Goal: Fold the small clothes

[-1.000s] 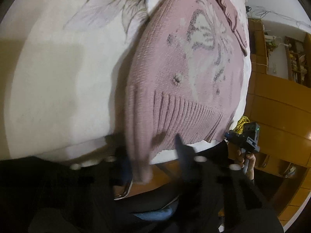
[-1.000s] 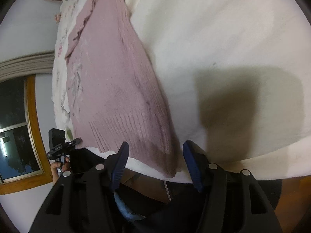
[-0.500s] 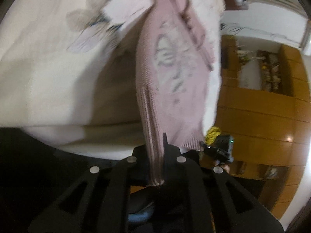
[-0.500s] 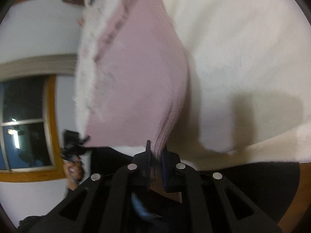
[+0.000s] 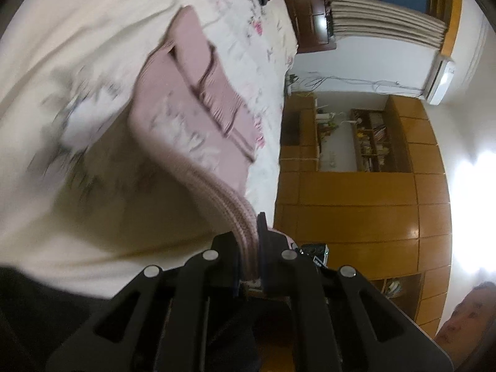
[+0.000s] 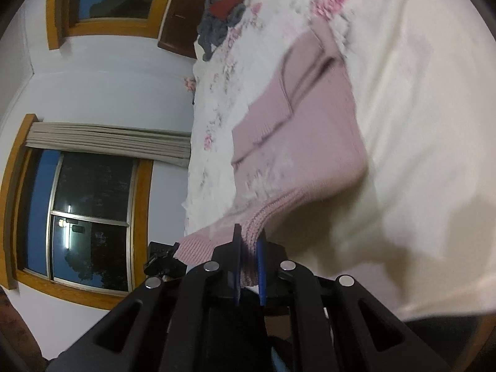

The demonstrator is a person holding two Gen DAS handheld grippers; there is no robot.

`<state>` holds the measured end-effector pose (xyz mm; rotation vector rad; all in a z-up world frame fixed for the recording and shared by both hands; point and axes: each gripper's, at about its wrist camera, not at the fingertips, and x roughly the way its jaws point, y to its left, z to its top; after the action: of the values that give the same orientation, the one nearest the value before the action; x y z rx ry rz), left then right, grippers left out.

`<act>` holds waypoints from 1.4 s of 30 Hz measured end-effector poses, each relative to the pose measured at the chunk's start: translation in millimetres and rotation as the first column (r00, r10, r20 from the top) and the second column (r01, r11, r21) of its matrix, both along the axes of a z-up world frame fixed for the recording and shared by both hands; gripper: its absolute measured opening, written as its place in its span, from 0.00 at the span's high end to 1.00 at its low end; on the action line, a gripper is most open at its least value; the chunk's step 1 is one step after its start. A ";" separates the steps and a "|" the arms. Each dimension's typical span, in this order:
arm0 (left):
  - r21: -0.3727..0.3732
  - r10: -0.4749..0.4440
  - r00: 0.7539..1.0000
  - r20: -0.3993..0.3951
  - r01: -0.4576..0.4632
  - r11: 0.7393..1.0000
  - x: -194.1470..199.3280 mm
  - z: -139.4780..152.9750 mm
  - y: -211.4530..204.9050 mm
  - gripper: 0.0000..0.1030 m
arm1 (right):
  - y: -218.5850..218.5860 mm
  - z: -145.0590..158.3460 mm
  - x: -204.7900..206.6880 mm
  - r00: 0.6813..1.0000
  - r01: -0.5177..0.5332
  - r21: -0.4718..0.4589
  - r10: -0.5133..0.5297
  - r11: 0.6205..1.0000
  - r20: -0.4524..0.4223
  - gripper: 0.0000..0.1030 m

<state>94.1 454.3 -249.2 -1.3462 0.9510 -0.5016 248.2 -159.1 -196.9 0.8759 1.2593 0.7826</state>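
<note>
A small pink knitted sweater [image 5: 186, 111] with a pale pattern lies on the cream bedspread [image 5: 77, 46], its sleeves folded in over the body. My left gripper [image 5: 249, 241] is shut on one corner of the ribbed hem, which is lifted off the bed. In the right wrist view the same sweater [image 6: 310, 130] rises from the bedspread [image 6: 434, 124] toward my right gripper [image 6: 248, 248], shut on the other hem corner. The hem hangs stretched between the two grippers.
A heap of dark and red clothes [image 6: 221, 15] sits at the far end of the bed. Wooden cabinets [image 5: 356, 210] and shelves stand beyond the bed's side. A curtained window [image 6: 86, 217] is in the wall. The other gripper [image 6: 161, 259] shows at the hem's far end.
Both grippers went from open at the hem to shut on its corners, then lifted the hem off the bed and carried it up and forward over the sweater.
</note>
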 end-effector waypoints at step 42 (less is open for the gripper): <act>0.536 -0.092 0.991 -0.096 0.130 0.834 265.3 -72.2 30.7 0.45 | 80.0 -75.5 237.0 0.978 -0.020 -0.441 0.109 0.897 0.177 0.67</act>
<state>359.4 484.9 -321.3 -0.7974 1.1284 -0.2426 485.2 -79.1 -272.4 0.3811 1.2254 0.5862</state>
